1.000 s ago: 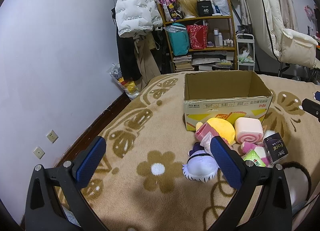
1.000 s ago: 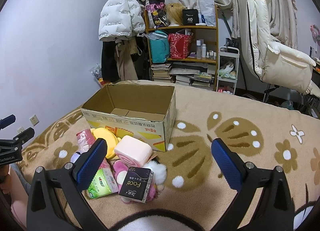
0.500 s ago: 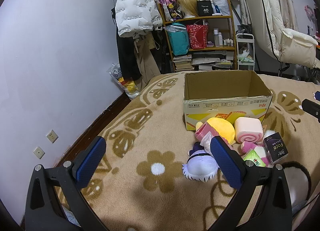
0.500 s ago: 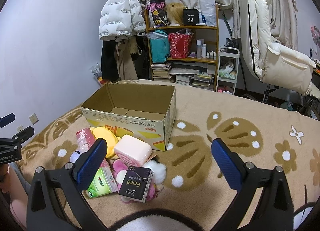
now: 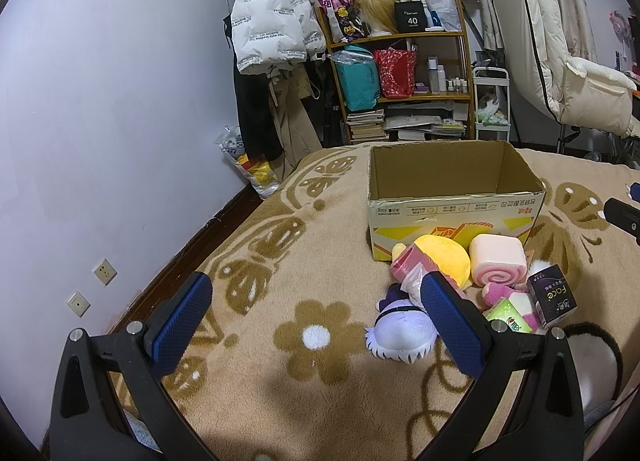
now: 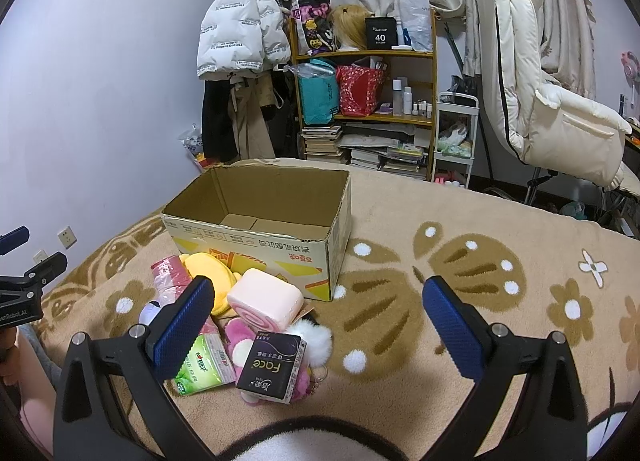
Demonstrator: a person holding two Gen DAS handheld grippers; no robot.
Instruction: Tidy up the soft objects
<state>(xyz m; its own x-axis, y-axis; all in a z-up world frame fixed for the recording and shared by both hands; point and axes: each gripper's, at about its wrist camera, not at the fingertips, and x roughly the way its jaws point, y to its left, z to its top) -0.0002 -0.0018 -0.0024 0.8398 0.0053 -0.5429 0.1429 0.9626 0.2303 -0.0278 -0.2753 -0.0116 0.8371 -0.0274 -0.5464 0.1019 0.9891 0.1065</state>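
Nothing has shifted; both grippers, left (image 5: 316, 315) and right (image 6: 318, 315), hang wide apart and empty, and toys (image 6: 264, 303) crowded ahead of right's left finger risk a double grab short of the box (image 6: 260, 221).

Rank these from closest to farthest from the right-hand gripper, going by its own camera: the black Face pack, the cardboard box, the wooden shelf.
1. Black Face pack: just ahead, left of the open right gripper.
2. Cardboard box: farther back on the blanket, left of centre.
3. Wooden shelf: against the far wall.
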